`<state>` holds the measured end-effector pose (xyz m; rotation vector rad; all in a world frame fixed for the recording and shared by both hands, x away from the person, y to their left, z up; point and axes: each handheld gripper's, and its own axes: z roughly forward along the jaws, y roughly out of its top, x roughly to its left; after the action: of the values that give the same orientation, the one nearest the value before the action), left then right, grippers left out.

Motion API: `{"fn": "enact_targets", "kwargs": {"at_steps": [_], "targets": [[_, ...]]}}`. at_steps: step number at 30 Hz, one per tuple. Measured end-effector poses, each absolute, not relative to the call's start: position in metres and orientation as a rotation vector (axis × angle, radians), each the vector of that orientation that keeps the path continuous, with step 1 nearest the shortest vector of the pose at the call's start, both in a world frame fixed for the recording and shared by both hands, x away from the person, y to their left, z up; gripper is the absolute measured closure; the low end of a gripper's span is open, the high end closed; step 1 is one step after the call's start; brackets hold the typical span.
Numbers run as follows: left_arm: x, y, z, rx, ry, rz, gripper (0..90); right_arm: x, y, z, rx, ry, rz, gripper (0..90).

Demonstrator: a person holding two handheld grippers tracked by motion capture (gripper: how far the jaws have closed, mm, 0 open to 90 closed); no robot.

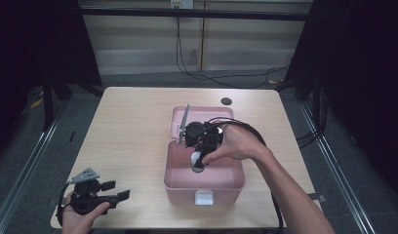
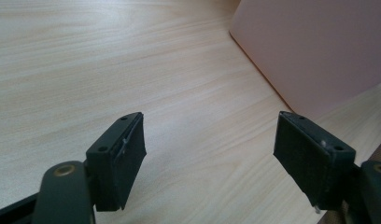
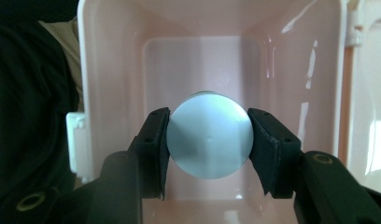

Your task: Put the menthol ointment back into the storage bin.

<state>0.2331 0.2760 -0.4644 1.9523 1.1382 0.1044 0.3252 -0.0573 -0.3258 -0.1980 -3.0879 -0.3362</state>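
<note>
Here, a glossy pink plastic box (image 3: pixel 109 70) with rounded corners sits open on the pale wood-grain table (image 2: pixel 86 70), its lid (image 1: pixel 175 117) tipped back. Above its hollow the right gripper (image 3: pixel 209 142) clamps a smooth, pale blue round object (image 3: pixel 209 140), one matte black pad pressed to each side; only its flat circular face shows, so it is perhaps a cap or a short cylinder. The left gripper (image 2: pixel 209 154) rests low over the table, jaws spread wide around nothing, the box's outer wall just beyond its right finger (image 2: pixel 310 158).
</note>
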Motion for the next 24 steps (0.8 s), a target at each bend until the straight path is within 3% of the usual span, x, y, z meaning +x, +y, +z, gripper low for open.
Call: {"fn": "enact_targets", "kwargs": {"at_steps": [24], "targets": [[0.235,0.275,-0.465,1.957,1.137,0.108,25.1,0.34,-0.033,-0.353,-0.176,-3.066,-0.313,51.3]]}}
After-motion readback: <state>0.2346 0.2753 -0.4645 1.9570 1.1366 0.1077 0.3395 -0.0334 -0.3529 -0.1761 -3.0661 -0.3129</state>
